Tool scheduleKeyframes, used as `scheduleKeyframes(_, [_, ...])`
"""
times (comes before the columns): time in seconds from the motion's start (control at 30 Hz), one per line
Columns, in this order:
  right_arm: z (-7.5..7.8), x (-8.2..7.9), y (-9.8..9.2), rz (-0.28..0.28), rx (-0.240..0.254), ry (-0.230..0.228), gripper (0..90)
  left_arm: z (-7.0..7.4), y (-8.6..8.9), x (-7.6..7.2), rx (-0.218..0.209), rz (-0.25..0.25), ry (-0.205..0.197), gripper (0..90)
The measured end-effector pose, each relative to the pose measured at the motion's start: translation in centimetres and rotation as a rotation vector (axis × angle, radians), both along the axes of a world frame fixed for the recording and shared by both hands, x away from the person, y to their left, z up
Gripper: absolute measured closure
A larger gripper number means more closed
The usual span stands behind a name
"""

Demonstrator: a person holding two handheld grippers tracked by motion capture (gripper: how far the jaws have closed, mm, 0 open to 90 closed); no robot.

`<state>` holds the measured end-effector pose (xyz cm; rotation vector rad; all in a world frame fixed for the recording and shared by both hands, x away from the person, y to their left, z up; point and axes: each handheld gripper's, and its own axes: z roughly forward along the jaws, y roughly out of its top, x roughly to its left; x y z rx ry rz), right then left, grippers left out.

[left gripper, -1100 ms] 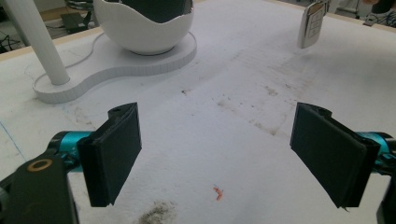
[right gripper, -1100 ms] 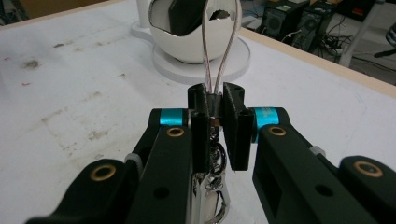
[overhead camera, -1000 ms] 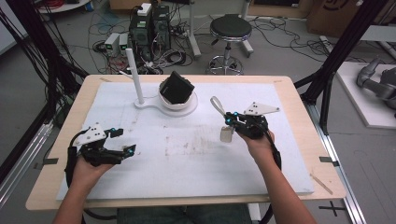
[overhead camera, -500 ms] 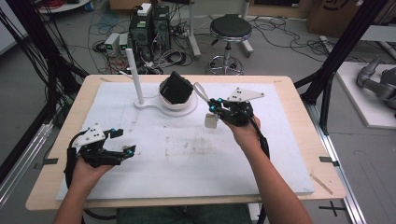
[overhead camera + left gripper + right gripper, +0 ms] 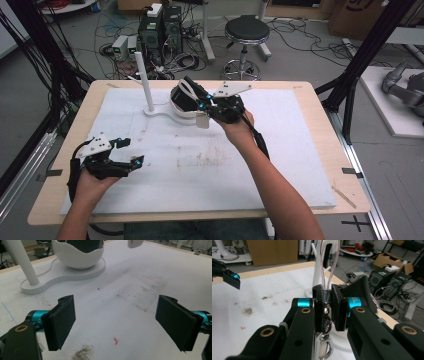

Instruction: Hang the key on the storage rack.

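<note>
My right gripper (image 5: 201,106) hangs at the back middle of the white board (image 5: 280,150), shut on a small fob with a thin striped cord loop (image 5: 186,90) above it and a white tag (image 5: 202,121) below. It sits right against the white bowl (image 5: 176,111) that holds a black block (image 5: 181,99). In the right gripper view the jaws pinch the fob, with the cord loop (image 5: 325,265) rising and a silver clasp (image 5: 324,347) dangling. My left gripper (image 5: 132,151) rests open at the front left, nothing between its jaws (image 5: 122,325).
The bowl (image 5: 77,257) shares a flat white base (image 5: 62,277) with a slim upright pole (image 5: 145,82) to its left. Dirt smudges and a red fleck (image 5: 115,340) mark the board. Beyond the table's far edge stand a stool (image 5: 246,30) and computer boxes (image 5: 160,27).
My right gripper has carried the corded fob left and toward the back, from the board's right half up to the bowl. The left gripper has stayed put.
</note>
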<state>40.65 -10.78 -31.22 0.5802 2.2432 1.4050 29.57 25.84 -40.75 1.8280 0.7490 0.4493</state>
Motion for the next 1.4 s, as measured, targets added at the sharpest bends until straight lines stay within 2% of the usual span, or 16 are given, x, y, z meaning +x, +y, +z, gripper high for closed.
scheduleKeyframes(0.37, [1.3, 2.0, 5.0, 0.05, -0.028, -0.025, 82.8, 0.0, -0.1, 0.1, 0.002, -0.001, -0.001, 16.4])
scheduleKeyframes(0.8, [2.7, 3.7, 9.7, 0.07, -0.07, -0.046, 82.8, -0.1, -0.1, 0.2, 0.012, -0.005, -0.001, 16.4])
scheduleKeyframes(0.97, [3.0, 4.5, 11.4, 0.078, -0.098, -0.055, 82.7, -0.1, 0.3, 0.2, 0.001, 0.004, -0.003, 16.4])
scheduleKeyframes(1.17, [3.0, 5.0, 12.9, 0.075, -0.132, -0.066, 82.7, -0.1, 0.4, 0.3, -0.005, 0.006, -0.001, 16.4])
scheduleKeyframes(1.4, [1.9, 5.8, 13.8, 0.048, -0.176, -0.053, 82.7, 0.0, 0.4, 0.3, 0.0, 0.002, -0.006, 16.4])
